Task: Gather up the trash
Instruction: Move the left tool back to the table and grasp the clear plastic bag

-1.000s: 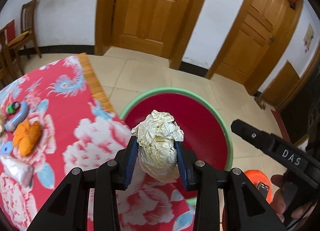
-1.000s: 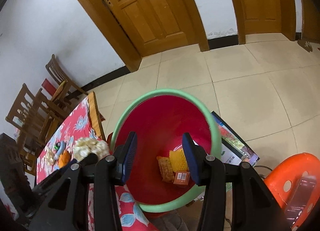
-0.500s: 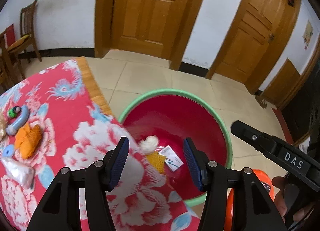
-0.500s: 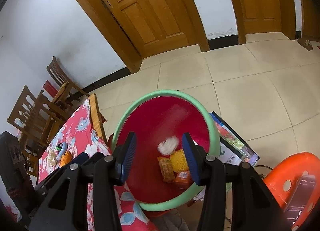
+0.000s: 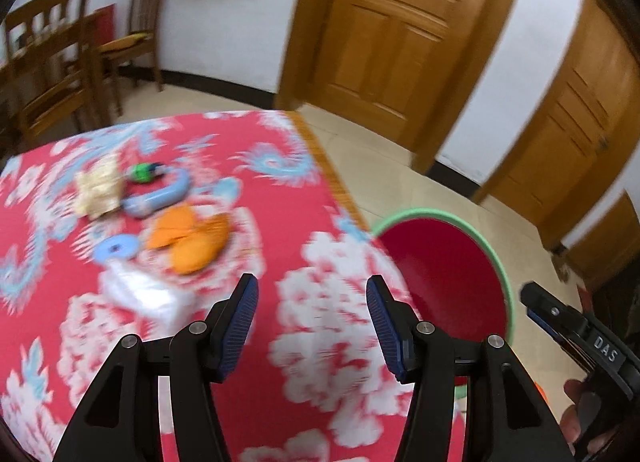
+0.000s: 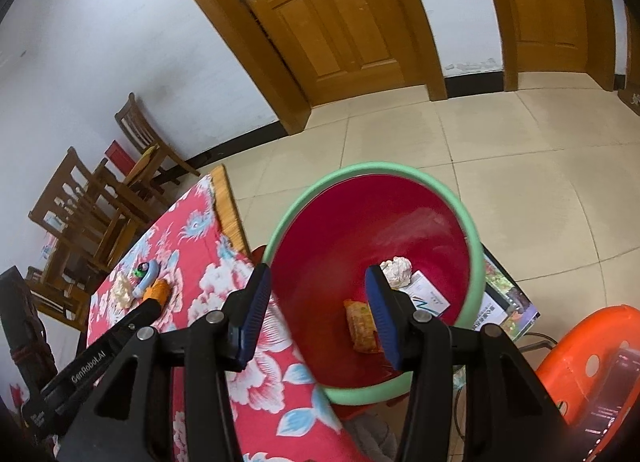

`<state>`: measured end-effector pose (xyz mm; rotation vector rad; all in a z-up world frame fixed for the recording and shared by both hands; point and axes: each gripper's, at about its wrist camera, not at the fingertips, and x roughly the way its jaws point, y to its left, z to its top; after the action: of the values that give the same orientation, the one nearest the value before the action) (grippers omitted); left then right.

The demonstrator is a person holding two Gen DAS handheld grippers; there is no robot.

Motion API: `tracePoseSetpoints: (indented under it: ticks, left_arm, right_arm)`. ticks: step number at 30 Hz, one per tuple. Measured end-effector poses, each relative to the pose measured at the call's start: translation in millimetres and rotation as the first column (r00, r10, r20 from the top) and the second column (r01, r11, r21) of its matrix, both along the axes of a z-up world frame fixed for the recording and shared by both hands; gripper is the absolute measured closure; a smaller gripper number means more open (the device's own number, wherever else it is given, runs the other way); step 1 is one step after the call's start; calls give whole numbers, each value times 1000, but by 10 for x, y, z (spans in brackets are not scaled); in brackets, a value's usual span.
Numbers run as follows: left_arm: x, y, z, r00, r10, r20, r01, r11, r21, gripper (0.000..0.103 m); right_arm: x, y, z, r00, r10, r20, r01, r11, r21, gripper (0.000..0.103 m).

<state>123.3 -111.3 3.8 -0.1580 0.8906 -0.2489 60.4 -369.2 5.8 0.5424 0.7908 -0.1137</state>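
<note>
Beside table [image 6: 224, 346], red bin [image 6: 332, 230] opens upward, mouth tilted.

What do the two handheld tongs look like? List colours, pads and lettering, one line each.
Left tongs: matte black angular plastic arms with silver screw heads, and dark blue ribbed pads on the fingers. White lettering "GenRobot.AI" shows on the side in the right wrist view.
Right tongs: same black frame, silver screws and blue ribbed pads. White "DAS" shows on the side in the left wrist view.
</note>
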Motion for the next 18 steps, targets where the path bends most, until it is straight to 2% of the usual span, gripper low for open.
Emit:
tracePoseSetpoints:
  ticks: [10, 18]
  left_arm:
    - [47, 580, -138, 982, 181, -57, -182, 983, -14, 45]
    - [208, 765, -377, 958, 268, -103, -270, 963, -5, 45]
  right_arm:
    - [1, 182, 44, 999, 42, 6, -42, 999, -4, 49]
    - [29, 261, 30, 998, 59, -1, -59, 998, -9, 49]
